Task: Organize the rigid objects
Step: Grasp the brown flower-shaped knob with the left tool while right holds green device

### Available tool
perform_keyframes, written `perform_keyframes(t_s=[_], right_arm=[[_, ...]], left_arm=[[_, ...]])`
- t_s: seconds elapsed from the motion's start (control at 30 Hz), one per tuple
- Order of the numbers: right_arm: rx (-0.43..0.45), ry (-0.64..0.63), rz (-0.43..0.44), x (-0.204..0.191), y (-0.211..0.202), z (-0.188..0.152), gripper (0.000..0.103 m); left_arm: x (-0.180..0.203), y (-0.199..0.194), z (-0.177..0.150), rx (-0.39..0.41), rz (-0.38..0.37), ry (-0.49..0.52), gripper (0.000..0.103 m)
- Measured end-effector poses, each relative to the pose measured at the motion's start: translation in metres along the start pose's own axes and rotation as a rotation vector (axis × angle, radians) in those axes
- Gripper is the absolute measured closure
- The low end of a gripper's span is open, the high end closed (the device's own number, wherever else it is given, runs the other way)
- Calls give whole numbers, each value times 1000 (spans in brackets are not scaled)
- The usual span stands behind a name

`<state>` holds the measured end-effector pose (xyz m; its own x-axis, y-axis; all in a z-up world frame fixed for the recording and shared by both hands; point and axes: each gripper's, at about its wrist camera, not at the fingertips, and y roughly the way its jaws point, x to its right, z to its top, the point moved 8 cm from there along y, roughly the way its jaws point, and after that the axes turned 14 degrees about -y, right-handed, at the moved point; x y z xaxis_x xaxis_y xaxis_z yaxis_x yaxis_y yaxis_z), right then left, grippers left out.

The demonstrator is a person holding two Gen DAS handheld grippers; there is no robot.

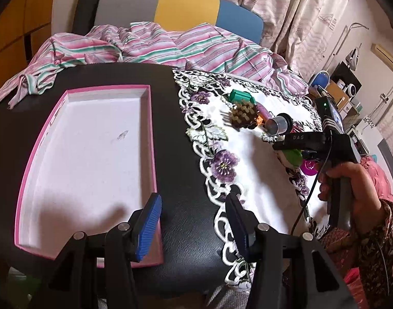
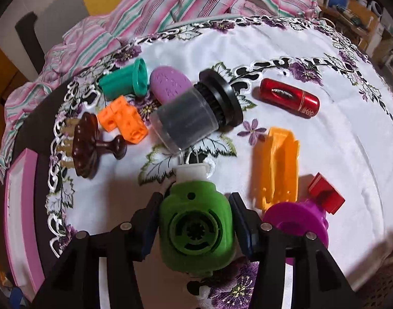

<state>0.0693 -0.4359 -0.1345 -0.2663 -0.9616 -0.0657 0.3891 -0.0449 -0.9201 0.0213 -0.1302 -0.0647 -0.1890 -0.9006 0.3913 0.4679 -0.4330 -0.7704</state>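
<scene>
A green plastic part [image 2: 196, 229] with a white neck lies on the embroidered cloth [image 2: 338, 134]. My right gripper [image 2: 195, 206] points down over it, both pads against its sides. From the left wrist view the right gripper [image 1: 286, 146] sits low at the cloth's right side over the green part [image 1: 291, 157], a hand on its handle. My left gripper [image 1: 194, 206] hovers open and empty over the near right corner of the pink tray [image 1: 148, 128]. The tray's white floor is bare.
Around the green part lie a magenta spool [image 2: 296, 219], red block [image 2: 325, 191], orange clip [image 2: 276, 164], red cylinder [image 2: 290, 97], capped black brush [image 2: 196, 113], purple oval [image 2: 170, 83], teal spool [image 2: 124, 82], orange block [image 2: 122, 119] and brown brush [image 2: 86, 146]. Striped fabric [image 1: 145, 43] lies behind.
</scene>
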Motion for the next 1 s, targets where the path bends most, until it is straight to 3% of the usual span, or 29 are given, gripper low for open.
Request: perform_keyframes(t_s=[0.2, 0.37, 0.7, 0.77, 1.0], right_arm=[[31, 34, 27, 3, -7, 0, 50], [51, 45, 41, 0, -10, 3, 50], [127, 167, 52, 23, -23, 9, 50], [128, 188, 65, 27, -23, 10, 50], [120, 198, 85, 26, -19, 10, 50]], left_arm=[[30, 20, 18, -18, -1, 48, 42], [69, 50, 41, -22, -11, 93, 41], [139, 123, 70, -43, 55, 253, 40], [145, 136, 77, -45, 79, 261, 40], [161, 174, 93, -75, 58, 240, 43]])
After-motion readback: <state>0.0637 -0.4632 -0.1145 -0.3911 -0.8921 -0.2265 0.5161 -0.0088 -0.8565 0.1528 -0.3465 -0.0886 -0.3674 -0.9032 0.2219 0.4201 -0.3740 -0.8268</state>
